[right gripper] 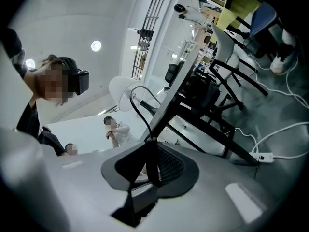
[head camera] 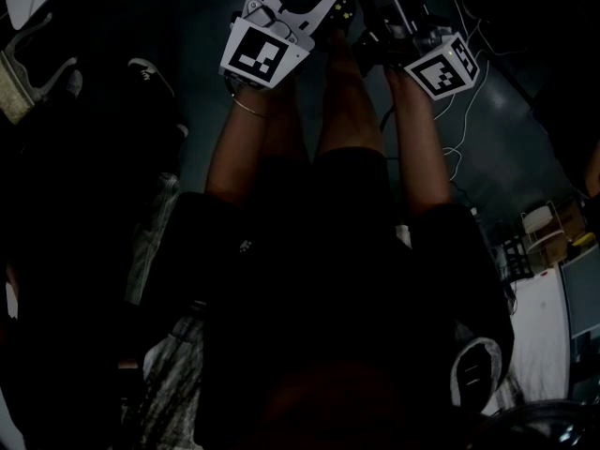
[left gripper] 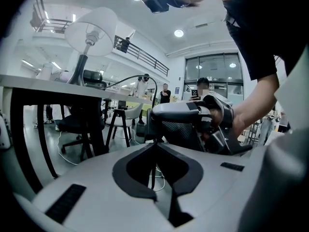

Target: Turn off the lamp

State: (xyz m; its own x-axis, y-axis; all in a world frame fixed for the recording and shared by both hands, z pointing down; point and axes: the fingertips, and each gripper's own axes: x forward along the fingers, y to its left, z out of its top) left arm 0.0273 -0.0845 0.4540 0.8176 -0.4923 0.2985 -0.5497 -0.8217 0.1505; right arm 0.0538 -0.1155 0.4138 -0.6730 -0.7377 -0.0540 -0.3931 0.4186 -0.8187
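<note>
The left gripper (left gripper: pixel 155 145) is clenched at its tips on the thin black cord (left gripper: pixel 140 76), which hangs on below through the gap between the pads. The right gripper (right gripper: pixel 148 144) is clamped on the same cord just above, around a thicker black stretch (right gripper: pixel 150 166) that is probably the inline switch. The two grippers sit close together, low and in front of the table (left gripper: pixel 48 83). From them the cord loops up and over the table edge to the lamp (left gripper: pixel 91 28), which stands farther off on the tabletop to the left, its white shade seen from underneath. The cord should be limp, light and a little slippery, so it will twist or slide unless it is pinned. The switch body ought to be small, stiff plastic, best held by its flat sides while the cord below is kept steady. The lamp looks light and top-heavy, and a hard pull on the cord could drag it. No rocker or button on the thick stretch can be made out, nor whether the bulb is lit. The lamp's foot is partly hidden, and the head view is too dark to show the lamp at all.
</note>
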